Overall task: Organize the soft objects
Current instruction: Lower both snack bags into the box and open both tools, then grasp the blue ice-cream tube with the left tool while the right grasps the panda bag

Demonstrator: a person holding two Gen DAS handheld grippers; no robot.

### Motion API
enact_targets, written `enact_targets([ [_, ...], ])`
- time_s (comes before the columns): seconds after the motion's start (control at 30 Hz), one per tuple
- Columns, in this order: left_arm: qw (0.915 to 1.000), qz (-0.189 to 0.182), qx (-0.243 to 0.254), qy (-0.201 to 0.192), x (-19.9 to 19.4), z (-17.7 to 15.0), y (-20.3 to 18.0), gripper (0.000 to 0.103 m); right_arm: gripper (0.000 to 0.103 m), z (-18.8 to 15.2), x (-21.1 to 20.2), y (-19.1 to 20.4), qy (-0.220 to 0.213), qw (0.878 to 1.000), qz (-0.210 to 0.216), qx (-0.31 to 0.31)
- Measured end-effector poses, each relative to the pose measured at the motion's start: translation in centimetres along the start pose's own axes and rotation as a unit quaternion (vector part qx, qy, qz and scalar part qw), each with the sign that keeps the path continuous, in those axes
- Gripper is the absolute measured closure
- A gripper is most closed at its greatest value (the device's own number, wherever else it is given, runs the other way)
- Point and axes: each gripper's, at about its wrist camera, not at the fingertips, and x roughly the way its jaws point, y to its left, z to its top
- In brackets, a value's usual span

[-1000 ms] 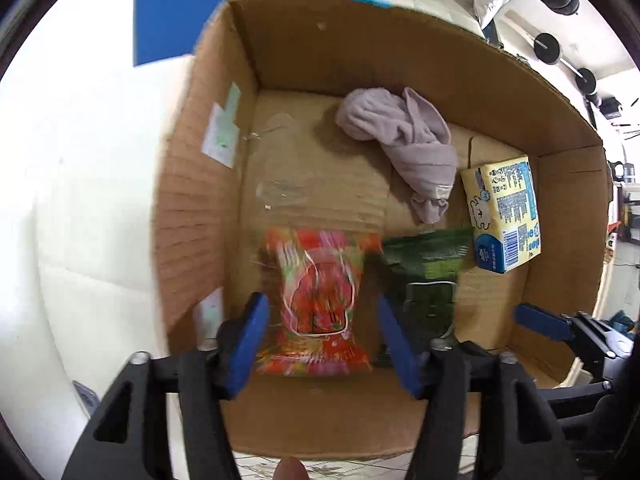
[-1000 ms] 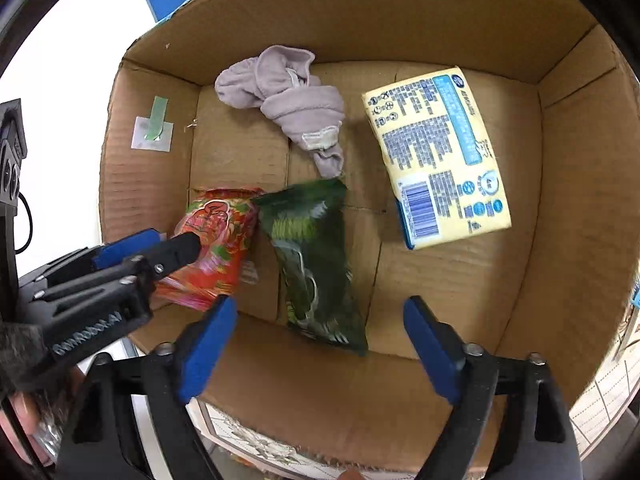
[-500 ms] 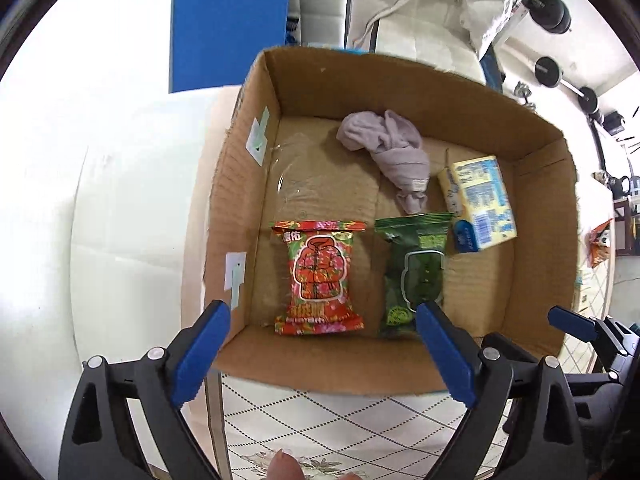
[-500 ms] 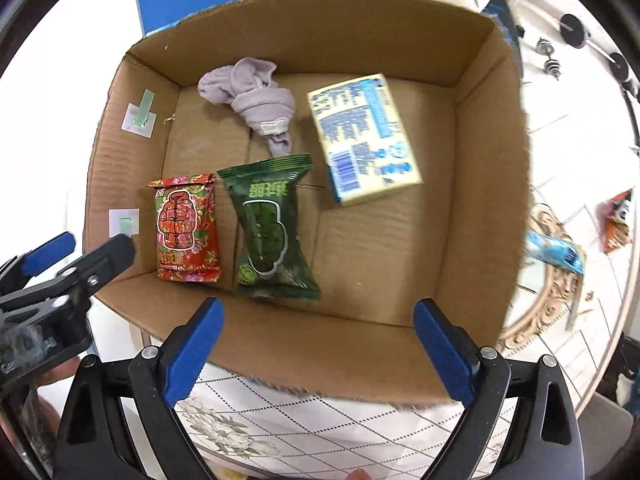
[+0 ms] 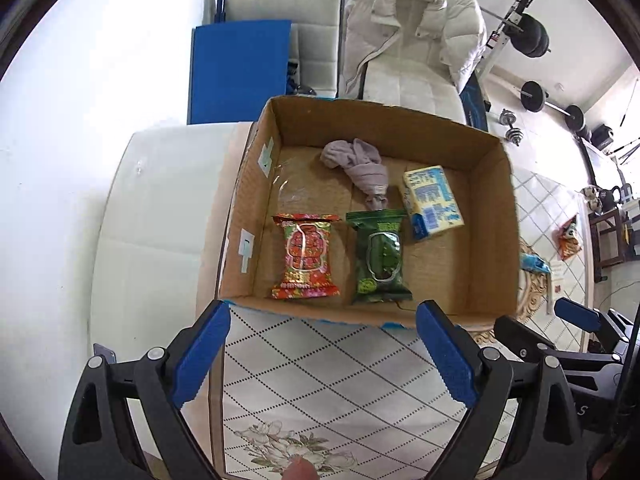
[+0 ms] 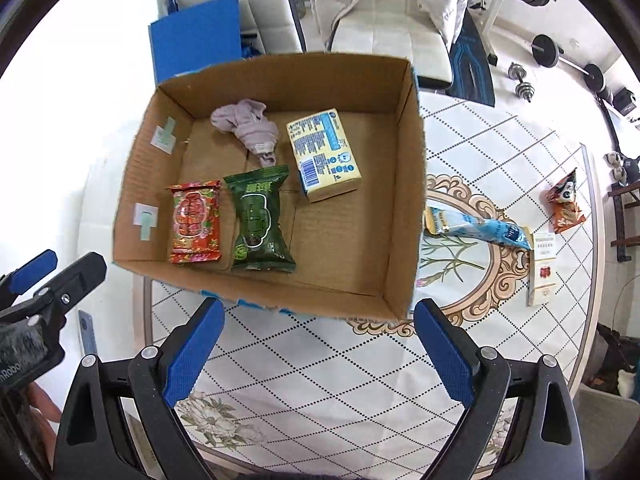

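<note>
An open cardboard box [image 5: 496, 216] [image 6: 408, 168] stands on the table. Inside lie a red snack pack [image 5: 306, 256] [image 6: 195, 222], a green snack pack [image 5: 380, 258] [image 6: 260, 220], a crumpled mauve cloth [image 5: 360, 166] [image 6: 248, 124] and a yellow-blue tissue pack [image 5: 432, 200] [image 6: 324, 154]. My left gripper [image 5: 322, 356] is open and empty, above the table in front of the box. My right gripper [image 6: 316, 352] is open and empty, also in front of the box.
On the patterned tablecloth [image 6: 480, 312] right of the box lie a blue packet [image 6: 476, 230], a white-red carton [image 6: 542, 268] and an orange snack bag [image 6: 564, 204]. Behind the table are a blue board [image 5: 240, 72], a chair with a white jacket [image 5: 408, 44], and weights [image 5: 532, 36].
Both grippers have pulled back and up out of the box. The red pack, which lay between the left gripper's open jaws, now lies free in the box.
</note>
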Motion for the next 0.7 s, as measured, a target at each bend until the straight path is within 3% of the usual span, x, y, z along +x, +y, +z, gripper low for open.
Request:
enact_targets([
  [0.2,0.9996,0.004,0.006,-0.026,-2.9,-0.7,-1.8,0.008,0.006,-1.2,-3.0,-0.8,-0.019,0.999,0.031,0.0],
  [0.37,0.9991,-0.001,0.015,-0.039,-4.5,0.3,-4.8,0.008,0.006,-1.2,-4.5,-4.3,-0.023,0.998,0.056,0.024],
  [0.57,0.9948,-0.017,0.094,-0.035,-3.5,2.2,-14.6,0.008,0.006,-1.2,-4.9,-15.0,-0.022,0.994,0.035,0.101],
  [0.7,0.9828,-0.029,0.183,-0.001,0.3,3.3,-22.9,0.008,0.006,-1.6,-3.2,-23.9,-0.003,0.987,0.006,0.16],
])
